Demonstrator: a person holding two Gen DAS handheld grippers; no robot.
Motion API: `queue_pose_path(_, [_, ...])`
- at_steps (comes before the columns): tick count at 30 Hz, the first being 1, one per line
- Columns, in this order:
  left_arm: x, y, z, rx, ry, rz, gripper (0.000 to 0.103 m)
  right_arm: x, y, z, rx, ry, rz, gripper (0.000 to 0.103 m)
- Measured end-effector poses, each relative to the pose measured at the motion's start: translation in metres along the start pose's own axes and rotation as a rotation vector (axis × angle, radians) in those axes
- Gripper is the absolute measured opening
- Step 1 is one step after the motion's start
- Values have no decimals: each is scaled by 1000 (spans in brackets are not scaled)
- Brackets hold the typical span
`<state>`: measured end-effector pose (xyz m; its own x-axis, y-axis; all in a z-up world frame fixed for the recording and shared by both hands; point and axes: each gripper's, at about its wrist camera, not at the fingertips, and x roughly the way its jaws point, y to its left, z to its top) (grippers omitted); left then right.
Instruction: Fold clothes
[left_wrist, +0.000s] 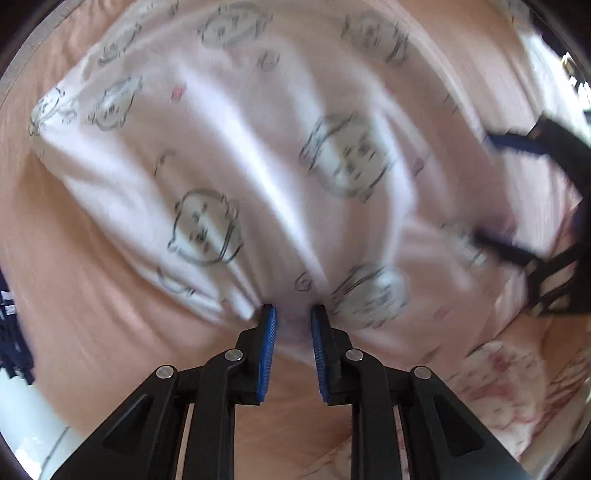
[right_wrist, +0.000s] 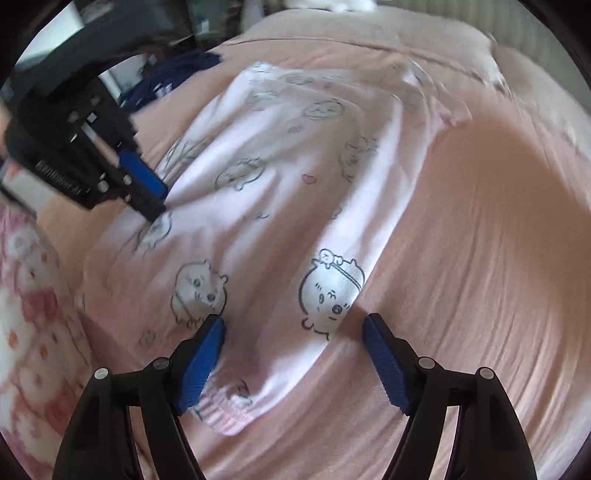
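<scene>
With the left hand-held gripper (left_wrist: 293, 314) barely parted around a bunched garment (left_wrist: 229, 155) edge and the right hand-held gripper (right_wrist: 293, 325) gaping over its hem, the fold is risking slipping loose on the bed (right_wrist: 480, 277).

Motion blur is smearing the cartoon prints on the pale garment (left_wrist: 229, 155) ahead of the left gripper (left_wrist: 293, 317) — the faces are reading as grey smudges. Whether its pads are still pinching the gathered cloth between them is not showing. Off to the right of those jaws, the right gripper (left_wrist: 517, 206) is streaking and running out past the frame edge. In the right wrist view, the garment's far end beyond the jaws is blurring — and the dark blue fabric (right_wrist: 177, 74) there is staying unreadable.
</scene>
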<state>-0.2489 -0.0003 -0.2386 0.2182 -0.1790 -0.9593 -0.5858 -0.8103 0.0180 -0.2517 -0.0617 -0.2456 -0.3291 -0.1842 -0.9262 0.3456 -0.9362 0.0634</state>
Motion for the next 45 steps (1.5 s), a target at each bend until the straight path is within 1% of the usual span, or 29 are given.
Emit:
queue_pose_path(1, [5, 3, -8, 26, 34, 50, 20, -1, 1, -1, -28, 54, -43, 77])
queue_pose_path(2, [4, 7, -14, 27, 32, 54, 20, -7, -5, -1, 2, 67, -43, 77])
queue_pose_path(3, [-4, 11, -17, 18, -10, 26, 20, -13, -11, -2, 32, 79, -43, 77])
queue_pose_path(5, [-18, 19, -24, -1, -96, -30, 20, -26, -17, 6, 50, 12, -65, 77])
queue_pose_path(7, [-37, 17, -22, 15, -241, -85, 21, -36, -20, 19, 68, -64, -55, 77])
queue_pose_path(8, [-45, 14, -18, 29, -324, -102, 26, -39, -20, 26, 80, -104, -23, 80])
queue_pose_path(10, [-47, 4, -8, 57, -454, -98, 48, -21, -7, 42, 33, -113, 10, 90])
queue_pose_path(11, [-40, 0, -5, 80, -472, -81, 62, -11, -1, 49, 10, -118, 26, 93])
queue_pose_path(12, [-30, -3, -5, 114, -464, -57, 63, -2, 5, 57, -14, -123, 42, 93])
queue_pose_path(13, [-20, -5, -5, 148, -456, -32, 63, 7, 10, 50, -90, -89, 8, 93])
queue_pose_path(15, [-13, -3, -21, 219, -497, -16, 64, 27, 20, 36, -242, -21, -61, 101])
queue_pose_path(16, [-11, 2, -31, 239, -487, -10, 64, 23, 13, 29, -259, -18, -51, 102])
queue_pose_path(18, [-10, 11, -47, 260, -484, -6, 64, 14, -12, 27, -183, 38, 11, 102])
queue_pose_path(19, [-14, 11, -51, 262, -501, -14, 64, 8, -20, 28, -171, 39, 5, 102])
queue_pose_path(21, [-23, 9, -58, 278, -558, -36, 64, -7, -25, 40, -196, -34, -40, 102])
queue_pose_path(22, [-30, 0, -59, 312, -629, -55, 64, -15, -24, 47, -211, -89, -56, 102])
queue_pose_path(23, [-35, -11, -57, 341, -694, -69, 64, -20, -21, 57, -214, -158, -17, 102])
queue_pose_path(24, [-32, -21, -51, 362, -711, -76, 64, -18, -14, 70, -216, -208, 40, 102])
queue_pose_path(25, [-22, -29, -45, 383, -681, -77, 64, -15, -8, 82, -218, -257, 96, 102])
queue_pose_path(26, [-12, -37, -38, 403, -650, -78, 64, -2, 2, 91, -245, -244, 152, 102])
queue_pose_path(29, [4, -46, -62, 530, -699, 4, 65, 52, 32, 83, -501, -17, 45, 103])
queue_pose_path(31, [6, -28, -80, 502, -681, -19, 65, 35, 15, 62, -524, -129, 108, 103])
queue_pose_path(34, [-8, -4, -86, 414, -626, -98, 65, 16, -11, 35, -540, -87, 125, 103])
queue_pose_path(36, [-30, 0, -74, 389, -726, -101, 65, 7, -26, 40, -489, -70, 131, 103])
queue_pose_path(37, [-40, -1, -65, 382, -783, -96, 66, 2, -32, 52, -464, -119, 118, 103])
queue_pose_path(39, [-62, -11, -18, 366, -840, -84, 66, 2, -39, 84, -410, -208, 82, 103])
queue_pose_path(41, [-68, 9, 26, 353, -817, -84, 66, 9, -43, 119, -358, -277, 32, 103])
queue_pose_path(43, [-43, 37, 25, 369, -772, -71, 67, 40, -51, 155, -335, -241, 22, 103])
queue_pose_path(45, [-28, 55, 3, 387, -774, -48, 68, 80, -64, 170, -361, -104, -7, 103])
